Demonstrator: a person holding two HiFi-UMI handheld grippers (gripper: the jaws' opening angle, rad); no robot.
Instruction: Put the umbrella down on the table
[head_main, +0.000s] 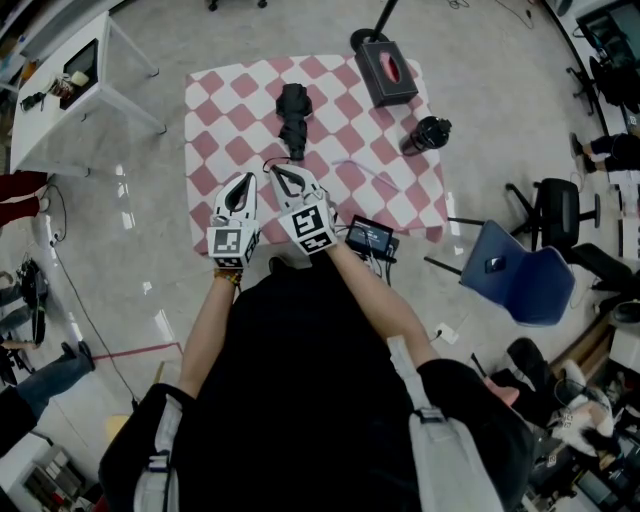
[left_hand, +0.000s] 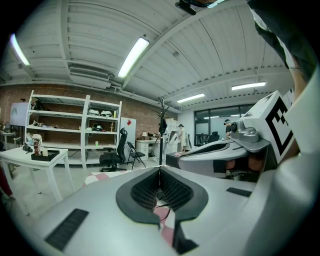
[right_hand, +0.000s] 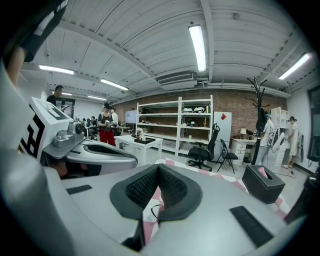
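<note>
A folded black umbrella (head_main: 293, 120) lies on the pink-and-white checked table (head_main: 230, 100), near its middle. Both grippers hover side by side over the table's near edge, a little short of the umbrella and not touching it. My left gripper (head_main: 240, 181) is shut, its dark pads meeting at the tip (left_hand: 160, 170) with nothing between them. My right gripper (head_main: 276, 171) is shut too, and in the right gripper view (right_hand: 158, 167) its pads close on nothing. A thin dark cord (right_hand: 152, 212) lies on the cloth beneath the jaws. The umbrella does not show in either gripper view.
A dark tissue box (head_main: 385, 72) (right_hand: 264, 182) stands at the table's far right, a black round cup (head_main: 430, 132) at the right edge. A small screen device (head_main: 370, 237) sits at the near right corner. A white side table (head_main: 70, 100) is left, a blue chair (head_main: 520, 280) right.
</note>
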